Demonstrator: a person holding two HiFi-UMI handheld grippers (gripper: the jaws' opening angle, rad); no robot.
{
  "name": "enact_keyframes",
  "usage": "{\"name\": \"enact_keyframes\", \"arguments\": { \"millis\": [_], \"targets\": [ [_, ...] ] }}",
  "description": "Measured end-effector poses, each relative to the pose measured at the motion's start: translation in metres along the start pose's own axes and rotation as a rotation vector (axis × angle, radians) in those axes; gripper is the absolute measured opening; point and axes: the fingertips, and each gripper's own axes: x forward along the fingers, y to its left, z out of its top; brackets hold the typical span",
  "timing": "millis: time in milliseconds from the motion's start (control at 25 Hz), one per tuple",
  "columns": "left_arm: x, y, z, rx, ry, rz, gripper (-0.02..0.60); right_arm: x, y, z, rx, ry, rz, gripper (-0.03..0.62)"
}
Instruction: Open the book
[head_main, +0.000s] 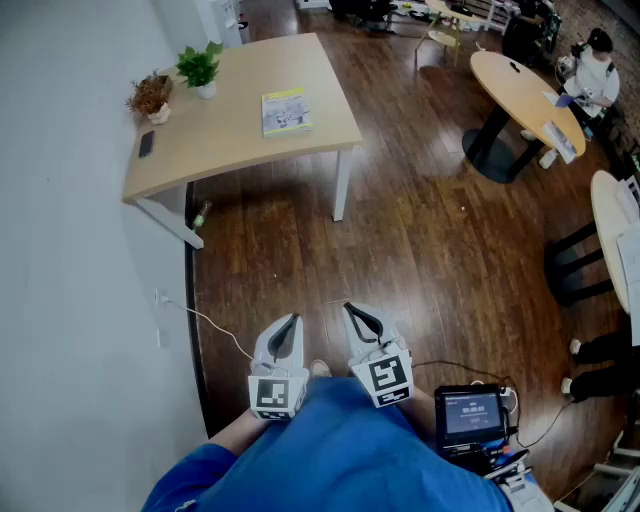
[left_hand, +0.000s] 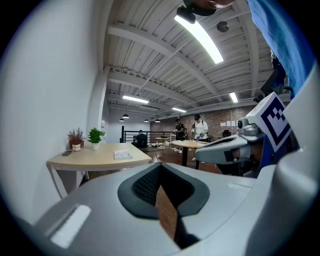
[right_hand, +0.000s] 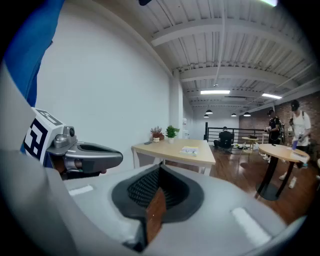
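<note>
A closed book (head_main: 286, 111) with a yellow and white cover lies flat on the light wooden table (head_main: 240, 150) at the far left of the room. The left gripper view shows the book (left_hand: 123, 154) small and far off, and so does the right gripper view, near the table's front edge (right_hand: 190, 150). My left gripper (head_main: 289, 328) and right gripper (head_main: 358, 317) hang side by side close to my body, well short of the table, over the wooden floor. Both are shut with nothing between their jaws.
Two potted plants (head_main: 199, 68) and a dark phone (head_main: 147, 144) sit at the table's far end by the white wall. A round table (head_main: 522, 92) with people beside it stands at the right. A device with a screen (head_main: 472, 414) hangs at my right side. A cable (head_main: 205, 322) runs along the floor.
</note>
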Motion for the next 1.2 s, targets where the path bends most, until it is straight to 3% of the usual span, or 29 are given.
{"name": "enact_keyframes", "arguments": {
  "millis": [560, 1200],
  "targets": [
    [0.035, 0.023, 0.002, 0.006, 0.0, 0.001, 0.008, 0.036, -0.013, 0.005, -0.017, -0.008, 0.0, 0.003],
    [0.179, 0.019, 0.038, 0.033, 0.041, 0.059, 0.008, 0.1, -0.144, 0.031, -0.009, -0.042, 0.038, 0.003]
  ]
}}
